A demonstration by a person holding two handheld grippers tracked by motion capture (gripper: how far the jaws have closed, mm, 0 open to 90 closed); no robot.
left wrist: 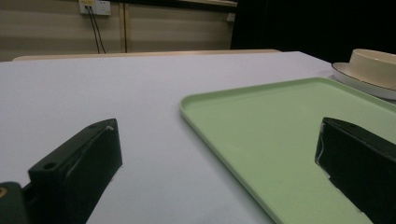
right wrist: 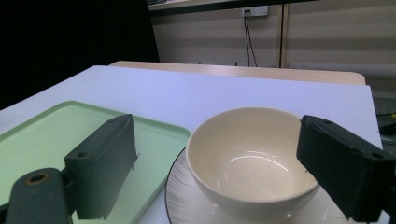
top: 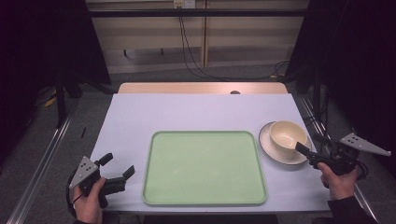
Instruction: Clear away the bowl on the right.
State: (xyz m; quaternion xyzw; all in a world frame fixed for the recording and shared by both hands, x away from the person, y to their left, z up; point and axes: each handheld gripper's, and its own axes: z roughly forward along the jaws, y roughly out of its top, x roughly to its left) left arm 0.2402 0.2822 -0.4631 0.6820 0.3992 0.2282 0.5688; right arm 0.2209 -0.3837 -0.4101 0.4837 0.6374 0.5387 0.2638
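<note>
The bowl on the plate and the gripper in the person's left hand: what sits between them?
The high view shows the green tray between the left gripper and the bowl on its plate. The tray carries nothing.

Lab/test rig: dark curtains [top: 42,42], metal frame rails [top: 44,158], wall cables [top: 187,46].

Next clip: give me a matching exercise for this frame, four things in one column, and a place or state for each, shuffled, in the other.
Things:
1. bowl
2. plate
3. tray
4. left claw

Places or states:
A. green, nothing on it, middle of the table
B. open, beside the tray's left edge
C. cream, stands on the plate
D. white with a dark rim, right of the tray

Pairs: 1-C, 2-D, 3-A, 4-B
</note>
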